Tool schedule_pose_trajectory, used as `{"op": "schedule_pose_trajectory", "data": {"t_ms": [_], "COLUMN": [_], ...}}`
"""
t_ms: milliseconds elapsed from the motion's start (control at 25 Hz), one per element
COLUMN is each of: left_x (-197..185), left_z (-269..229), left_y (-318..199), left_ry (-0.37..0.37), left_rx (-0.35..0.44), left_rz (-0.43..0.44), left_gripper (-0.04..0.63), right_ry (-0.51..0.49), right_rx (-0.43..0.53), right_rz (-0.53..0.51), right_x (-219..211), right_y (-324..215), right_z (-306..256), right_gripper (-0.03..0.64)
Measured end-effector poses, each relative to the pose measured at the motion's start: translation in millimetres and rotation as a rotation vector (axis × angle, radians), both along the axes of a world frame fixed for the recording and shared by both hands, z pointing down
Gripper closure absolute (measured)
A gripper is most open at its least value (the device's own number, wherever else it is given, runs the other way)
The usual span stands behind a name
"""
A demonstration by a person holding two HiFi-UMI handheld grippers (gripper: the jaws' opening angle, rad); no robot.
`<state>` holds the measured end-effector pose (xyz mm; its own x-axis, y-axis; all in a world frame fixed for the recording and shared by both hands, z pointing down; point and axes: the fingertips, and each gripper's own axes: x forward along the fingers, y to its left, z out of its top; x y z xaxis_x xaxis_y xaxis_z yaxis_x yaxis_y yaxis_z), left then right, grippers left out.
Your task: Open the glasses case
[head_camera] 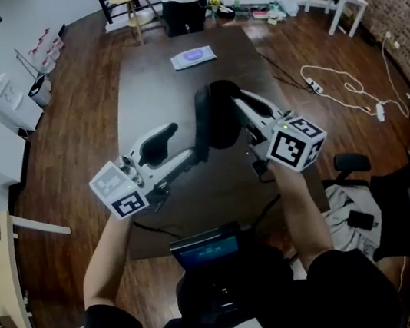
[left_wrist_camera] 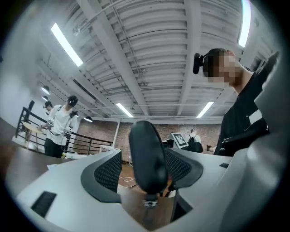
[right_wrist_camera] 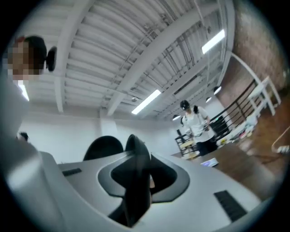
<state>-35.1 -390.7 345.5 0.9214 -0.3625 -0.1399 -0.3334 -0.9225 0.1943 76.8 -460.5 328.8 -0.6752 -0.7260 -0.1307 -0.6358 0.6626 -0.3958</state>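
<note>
From where I stand the glasses case (head_camera: 216, 114) is held on end above the table (head_camera: 146, 91), between both grippers: left gripper (head_camera: 201, 149) clamped across its body, right gripper (head_camera: 240, 106) closed on one thin edge (the lid's, I'd guess), so opening means prying sideways

Case (head_camera: 216, 114) over the table (head_camera: 146, 91), a gripper on each side
The case hangs above the table's middle, with the left gripper (head_camera: 192, 144) clamped on its left part and the right gripper (head_camera: 240, 107) clamped on its right. A sheet (head_camera: 193, 58) lies on the table's far end, and a person (head_camera: 181, 0) stands just beyond that end. A screen (head_camera: 206, 250) sits at the table's near edge. A cable (head_camera: 347, 85) lies on the floor right of the table, and a chair (head_camera: 353, 164) stands off its near right corner
</note>
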Motion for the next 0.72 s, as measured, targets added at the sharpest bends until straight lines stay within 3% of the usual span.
{"op": "schedule_pose_trajectory", "data": {"t_ms": [200, 320, 400, 560, 640, 720], "left_x": [-5.5, 10.5, 13.7, -18.1, -36.9, -45.0], "left_z": [4.4, 13.0, 15.5, 20.5, 28.7, 31.8], "left_y": [3.3, 18.3, 18.2, -4.5, -7.8, -5.3], "left_ry": [-0.137, -0.265, -0.327, -0.393, -0.386, -0.341], "left_rx": [0.084, 0.122, 0.12, 0.146, 0.083, 0.024], "left_rz": [-0.138, -0.175, -0.243, -0.407, -0.399, -0.358], "left_gripper": [0.299, 0.299, 0.299, 0.298, 0.312, 0.396], "right_ry": [0.236, 0.468, 0.566, 0.514, 0.437, 0.295], "right_rx": [0.004, 0.086, 0.139, 0.133, 0.117, 0.062], "right_rz": [0.171, 0.308, 0.354, 0.345, 0.276, 0.154], "right_x": [-3.3, -14.3, -27.1, -40.0, -48.6, -61.3], "right_y": [-9.1, -6.9, 0.7, 22.2, 37.6, 53.1], "right_z": [19.7, 21.1, 19.5, 13.7, 7.6, 3.9], "right_gripper": [0.555, 0.566, 0.566, 0.566, 0.574, 0.574]}}
